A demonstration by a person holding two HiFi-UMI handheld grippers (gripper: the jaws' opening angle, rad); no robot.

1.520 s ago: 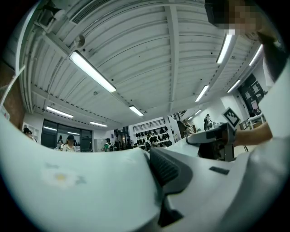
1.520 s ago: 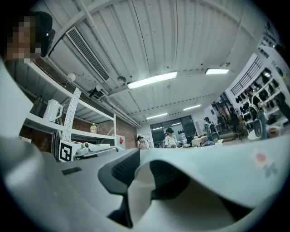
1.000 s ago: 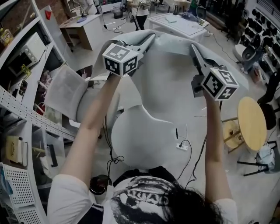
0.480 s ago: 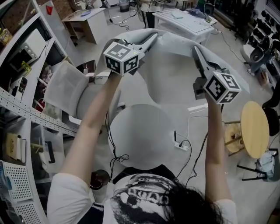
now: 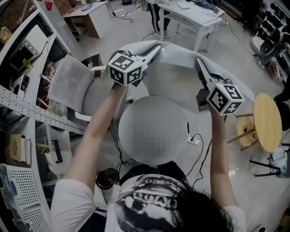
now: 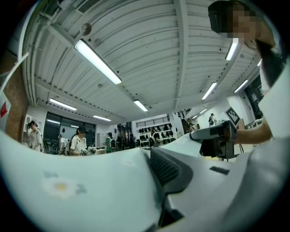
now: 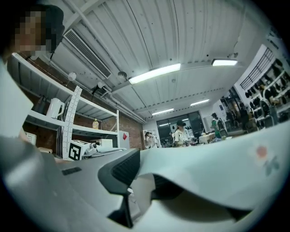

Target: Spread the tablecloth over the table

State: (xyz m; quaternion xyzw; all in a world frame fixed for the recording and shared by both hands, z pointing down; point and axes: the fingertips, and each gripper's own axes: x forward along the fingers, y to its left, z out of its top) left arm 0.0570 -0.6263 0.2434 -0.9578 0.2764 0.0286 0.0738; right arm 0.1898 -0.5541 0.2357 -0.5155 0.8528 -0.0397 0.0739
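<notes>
A pale grey tablecloth (image 5: 176, 74) hangs stretched between my two grippers above a round white table (image 5: 131, 113). My left gripper (image 5: 158, 46) is shut on the cloth's upper left edge. My right gripper (image 5: 198, 61) is shut on its upper right edge. In the left gripper view the tablecloth (image 6: 68, 190) covers one jaw and the dark ribbed pad of the left gripper (image 6: 152, 156) presses on it. In the right gripper view the tablecloth (image 7: 217, 167) drapes from the right gripper (image 7: 140, 174), pinched at the pad. Both grippers point level.
A metal shelf rack (image 5: 27, 113) runs along the left. A white mesh chair (image 5: 68, 86) stands beside the round table. A round wooden stool (image 5: 267, 122) is at the right, a white work table (image 5: 195, 11) beyond, and cables with a power strip (image 5: 194, 139) lie on the floor.
Both grippers have come down together with the tablecloth held between them, and the cloth now hangs lower, closer over the round table.
</notes>
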